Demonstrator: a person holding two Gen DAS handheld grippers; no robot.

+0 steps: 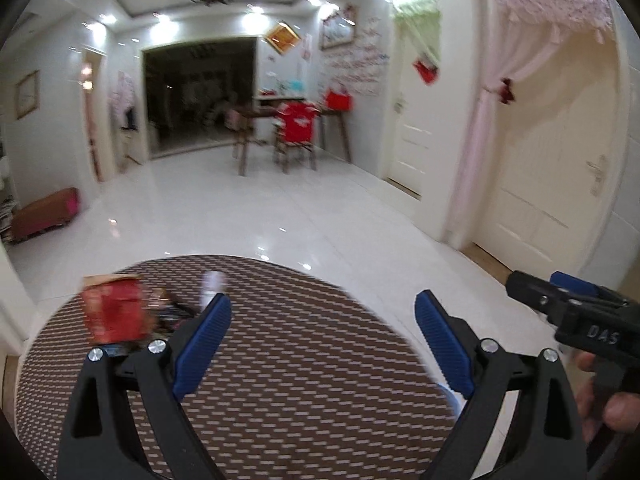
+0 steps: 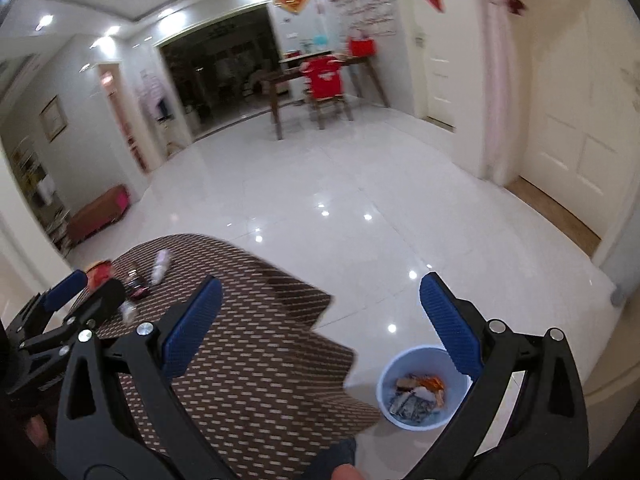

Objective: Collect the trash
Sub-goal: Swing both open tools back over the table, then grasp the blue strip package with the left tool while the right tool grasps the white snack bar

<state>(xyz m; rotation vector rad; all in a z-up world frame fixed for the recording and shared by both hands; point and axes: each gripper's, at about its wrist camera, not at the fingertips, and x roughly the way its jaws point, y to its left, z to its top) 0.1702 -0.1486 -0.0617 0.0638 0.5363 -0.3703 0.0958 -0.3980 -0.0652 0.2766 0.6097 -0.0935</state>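
Trash (image 1: 114, 312) on table (image 1: 304, 380), left hand-held gripper (image 1: 322, 338) spread wide

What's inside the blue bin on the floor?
The blue bin holds crumpled wrappers, orange and silvery ones on top. Whatever lies beneath them is covered, and the right gripper's finger hides the rim's right edge.

The only legible lettering is "DAS", in pale raised capitals on the black body of the right gripper (image 1: 576, 292) (everything else blurs), at three o'clock.

Red carton (image 1: 114, 310), dark wrappers (image 1: 172, 314) on table; wrapper-filled blue bin (image 2: 416, 392).
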